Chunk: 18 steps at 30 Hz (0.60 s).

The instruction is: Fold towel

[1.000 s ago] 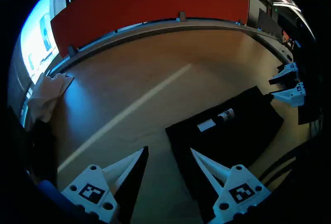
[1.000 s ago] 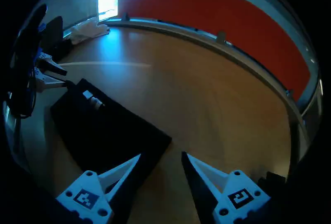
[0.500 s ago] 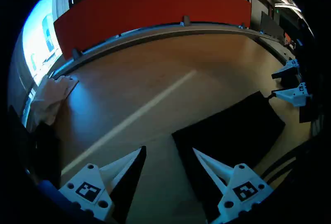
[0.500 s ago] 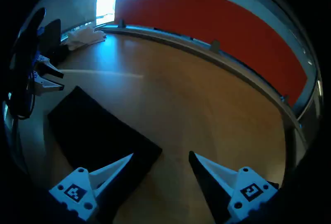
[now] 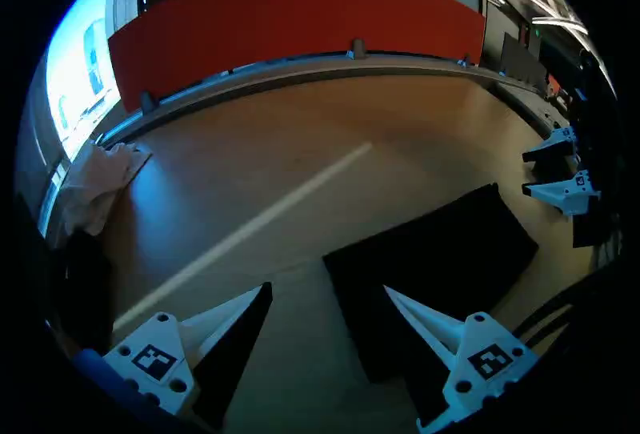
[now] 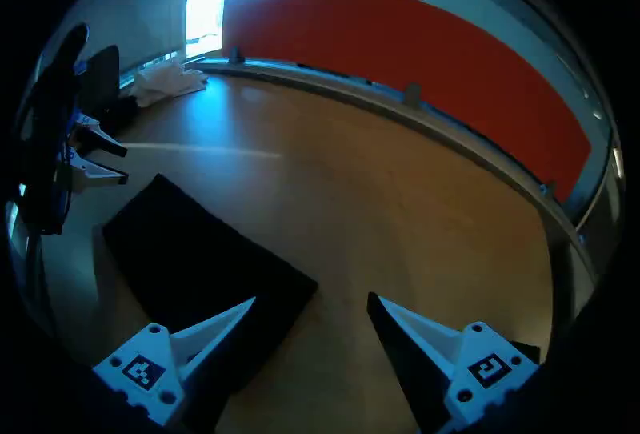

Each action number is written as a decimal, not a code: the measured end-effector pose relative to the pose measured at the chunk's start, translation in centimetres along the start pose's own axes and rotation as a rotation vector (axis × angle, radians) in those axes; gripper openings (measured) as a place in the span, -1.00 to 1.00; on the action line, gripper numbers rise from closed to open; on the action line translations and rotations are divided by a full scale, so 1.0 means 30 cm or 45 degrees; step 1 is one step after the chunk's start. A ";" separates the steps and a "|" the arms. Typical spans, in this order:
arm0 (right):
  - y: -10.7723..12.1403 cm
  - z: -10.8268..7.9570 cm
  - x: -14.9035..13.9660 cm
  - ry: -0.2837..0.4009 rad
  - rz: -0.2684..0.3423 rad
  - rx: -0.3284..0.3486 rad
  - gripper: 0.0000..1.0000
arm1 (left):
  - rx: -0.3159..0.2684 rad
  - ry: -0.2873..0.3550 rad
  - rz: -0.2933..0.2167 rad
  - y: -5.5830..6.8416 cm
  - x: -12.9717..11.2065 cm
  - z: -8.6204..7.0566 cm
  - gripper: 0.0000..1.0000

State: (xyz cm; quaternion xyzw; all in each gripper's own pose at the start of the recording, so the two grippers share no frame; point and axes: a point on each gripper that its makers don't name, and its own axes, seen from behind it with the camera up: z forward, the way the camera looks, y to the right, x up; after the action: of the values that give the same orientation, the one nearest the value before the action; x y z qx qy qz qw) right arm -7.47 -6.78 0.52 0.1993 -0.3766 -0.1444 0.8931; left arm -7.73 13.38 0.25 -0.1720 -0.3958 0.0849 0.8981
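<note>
Two grippers hang over a wooden bench (image 5: 240, 154) on which one black towel (image 5: 432, 250) lies flat as a dark rectangle.

In the left gripper view, starting at the left, a crumpled pale cloth (image 5: 96, 186) sits at the far left corner of the bench, against the raised rail along the far edge. A red partition (image 5: 304, 18) stands behind that rail. A pale stripe (image 5: 264, 222) crosses the bench top on a diagonal, from the near left toward the far middle. The left gripper (image 5: 328, 288) has its fingers well apart and grips nothing. Its left finger is over bare wood and its right finger is over the towel's near side; whether that finger touches the cloth cannot be told. The towel lies toward the near edge of the bench, right of the stripe and apart from it. Near the towel's far right corner is the right gripper (image 5: 525, 172), fingers apart and clear of the fabric.

In the right gripper view, the left gripper shows small at the left, its spread fingers pointing at the towel's far corner with a strip of bare bench between. The towel fills the near left of the bench top. The right gripper's own fingers are wide apart, the left one over the towel's near corner and the right one over bare wood
</note>
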 end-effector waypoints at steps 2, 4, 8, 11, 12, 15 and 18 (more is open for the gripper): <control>-0.005 -0.012 0.000 0.006 0.003 0.000 0.96 | 0.000 0.006 -0.003 0.004 -0.002 -0.011 0.84; -0.012 -0.026 -0.002 0.012 0.006 0.002 0.96 | 0.001 0.013 -0.009 0.007 -0.005 -0.024 0.85; -0.023 -0.056 -0.008 0.022 0.013 0.004 0.96 | 0.006 0.026 -0.028 0.013 -0.015 -0.054 0.84; -0.033 -0.079 -0.015 0.028 0.021 0.007 0.96 | 0.012 0.031 -0.046 0.016 -0.030 -0.076 0.84; -0.037 -0.088 -0.018 0.030 0.024 0.008 0.96 | 0.014 0.032 -0.052 0.016 -0.036 -0.083 0.84; -0.049 -0.110 -0.029 0.034 0.032 0.012 0.96 | 0.019 0.032 -0.071 0.018 -0.055 -0.101 0.84; -0.060 -0.128 -0.040 0.036 0.043 0.013 0.95 | 0.028 0.033 -0.089 0.017 -0.072 -0.118 0.84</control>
State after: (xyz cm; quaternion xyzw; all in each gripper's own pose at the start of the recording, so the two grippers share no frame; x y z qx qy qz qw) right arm -5.67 -6.92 -3.52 0.1996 -0.3679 -0.1246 0.8996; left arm -6.58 12.38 -3.64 -0.1493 -0.3889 0.0556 0.9074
